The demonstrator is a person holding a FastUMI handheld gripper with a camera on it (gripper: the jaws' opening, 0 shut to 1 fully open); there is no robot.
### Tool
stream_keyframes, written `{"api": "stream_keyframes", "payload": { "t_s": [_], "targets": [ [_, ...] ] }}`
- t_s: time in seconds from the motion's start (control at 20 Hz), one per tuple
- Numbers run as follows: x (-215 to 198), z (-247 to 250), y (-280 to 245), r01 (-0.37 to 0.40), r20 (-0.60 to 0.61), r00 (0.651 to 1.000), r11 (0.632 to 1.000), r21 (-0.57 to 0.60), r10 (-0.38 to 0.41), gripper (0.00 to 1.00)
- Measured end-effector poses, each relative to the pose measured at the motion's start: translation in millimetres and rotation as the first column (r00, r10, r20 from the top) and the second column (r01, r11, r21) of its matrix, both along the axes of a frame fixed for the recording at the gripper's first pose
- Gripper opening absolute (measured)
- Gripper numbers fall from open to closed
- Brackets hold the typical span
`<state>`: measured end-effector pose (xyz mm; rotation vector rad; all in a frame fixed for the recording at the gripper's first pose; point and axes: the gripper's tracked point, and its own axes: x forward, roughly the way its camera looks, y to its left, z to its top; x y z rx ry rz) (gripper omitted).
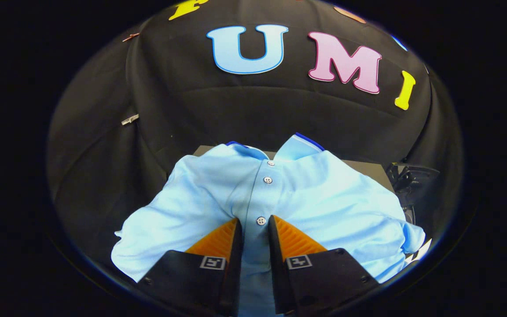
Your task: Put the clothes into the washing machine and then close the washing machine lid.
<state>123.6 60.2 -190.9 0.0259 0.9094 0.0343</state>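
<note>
- light blue shirt lies spread out, collar pointing away from the gripper, button placket running straight ahead.
- jaws clenched on a fold of the placket.

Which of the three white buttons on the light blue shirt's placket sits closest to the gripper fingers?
The lowest button, between the fingertips of the gripper; the other two lie farther up toward the collar.

The tool has its two fingers closed close together on the buttoned front strip of a light blue polo shirt, which lies spread over a dark counter.
</note>
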Motion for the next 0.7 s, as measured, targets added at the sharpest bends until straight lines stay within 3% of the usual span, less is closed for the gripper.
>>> {"api": "stream_keyframes", "payload": {
  "t_s": [0.1,0.25,0.35,0.7],
  "targets": [
    [1,2,0,-0.008,0.003,1.0,1.0,0.015,0.008,0.23],
    [7,4,-1,-0.007,-0.003,1.0,0.999,0.041,0.008,0.22],
    [4,7,-4,-0.047,-0.029,0.998,0.999,0.007,0.047,0.08],
    [-13,53,-16,-0.124,0.07,0.99,0.992,-0.009,0.125,0.08]
  ]
}}
